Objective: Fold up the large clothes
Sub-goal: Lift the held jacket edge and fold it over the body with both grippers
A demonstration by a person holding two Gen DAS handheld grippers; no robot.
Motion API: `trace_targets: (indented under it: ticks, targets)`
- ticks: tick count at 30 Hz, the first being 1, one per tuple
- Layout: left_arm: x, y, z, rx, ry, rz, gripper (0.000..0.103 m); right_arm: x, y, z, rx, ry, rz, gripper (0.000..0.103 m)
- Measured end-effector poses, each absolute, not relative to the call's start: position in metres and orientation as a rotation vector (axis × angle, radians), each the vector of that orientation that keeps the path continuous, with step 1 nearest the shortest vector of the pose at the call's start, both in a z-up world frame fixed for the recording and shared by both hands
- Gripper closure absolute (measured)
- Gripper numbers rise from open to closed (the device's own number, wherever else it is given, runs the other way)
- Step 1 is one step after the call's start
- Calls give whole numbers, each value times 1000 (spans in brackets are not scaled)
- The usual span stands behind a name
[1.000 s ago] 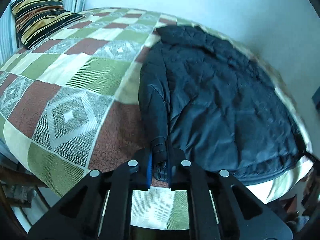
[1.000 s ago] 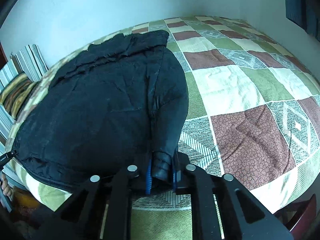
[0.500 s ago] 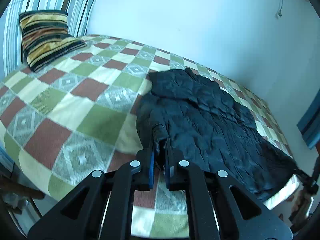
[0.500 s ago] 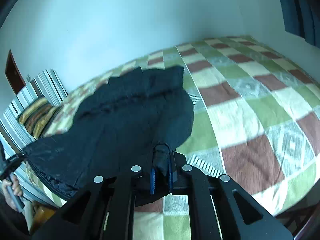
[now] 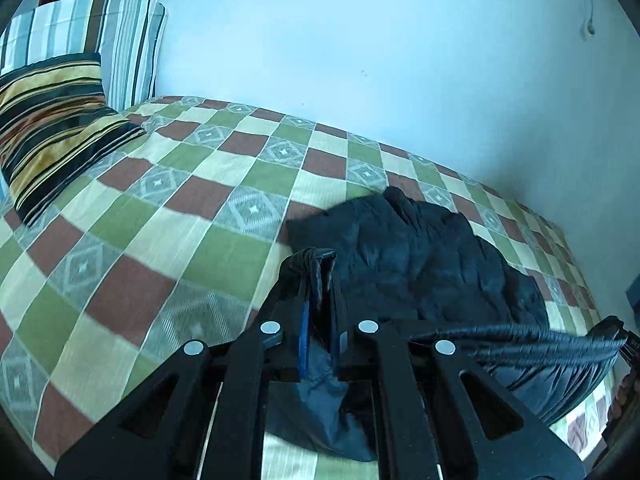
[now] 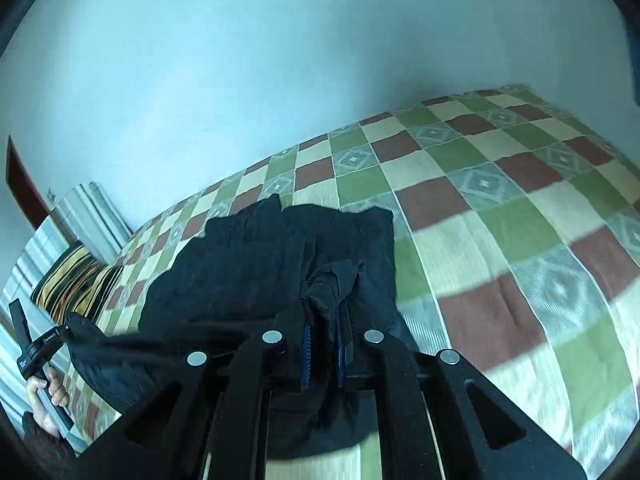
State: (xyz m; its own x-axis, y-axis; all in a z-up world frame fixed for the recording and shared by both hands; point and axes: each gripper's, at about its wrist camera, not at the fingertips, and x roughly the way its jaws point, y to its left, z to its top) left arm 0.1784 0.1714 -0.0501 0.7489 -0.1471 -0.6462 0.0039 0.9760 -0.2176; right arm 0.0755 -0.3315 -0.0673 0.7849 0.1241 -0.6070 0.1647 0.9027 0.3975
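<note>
I see a bed with a checked quilt point(image 5: 168, 240) along a pale blue wall point(image 5: 360, 40), striped pillows point(image 5: 52, 120) at left, bare quilt either side; my left gripper point(image 5: 320, 308) and right gripper point(image 6: 322, 320) each pinch the black jacket point(image 5: 420, 264), its hem lifted between them; no legible writing.

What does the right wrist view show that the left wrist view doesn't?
Only the right wrist view shows the person's hand gripping the handle of the left hand-held gripper, at the jacket's far corner.

Only the left wrist view shows the striped pillow's full face and a cord hanging on the wall.

Both show the black jacket on the checked bedspread, its near edge lifted, and each camera's own hand-held gripper shut on a bunched corner; the right hand-held gripper pinches dark fabric between blue pads.
</note>
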Motion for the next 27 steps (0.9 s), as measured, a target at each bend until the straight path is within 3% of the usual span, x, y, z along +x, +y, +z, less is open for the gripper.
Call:
trace_targets:
  ticks: [10,15,19,22,25,27]
  targets:
    - [301,150,-110,-125,863,-19,95,204,-344,-130,461,850,-83,94]
    - [325,138,-146,-43,912,0,94,224,-349,-169,485,918,-98,93]
    - [328,138,-155,-37,920,1,92,224,-347,-168,479,918,-90,93]
    - [326,142,-147,-61,903,-7,87,220,-348,-160,476,909,-80,85]
    - [320,150,-136,-93,891,-15,67,217,-351,-149,479,881,-72,66]
    - [315,154,-125,-90,857,16,37,210,-355,-137,480,848,-76,57]
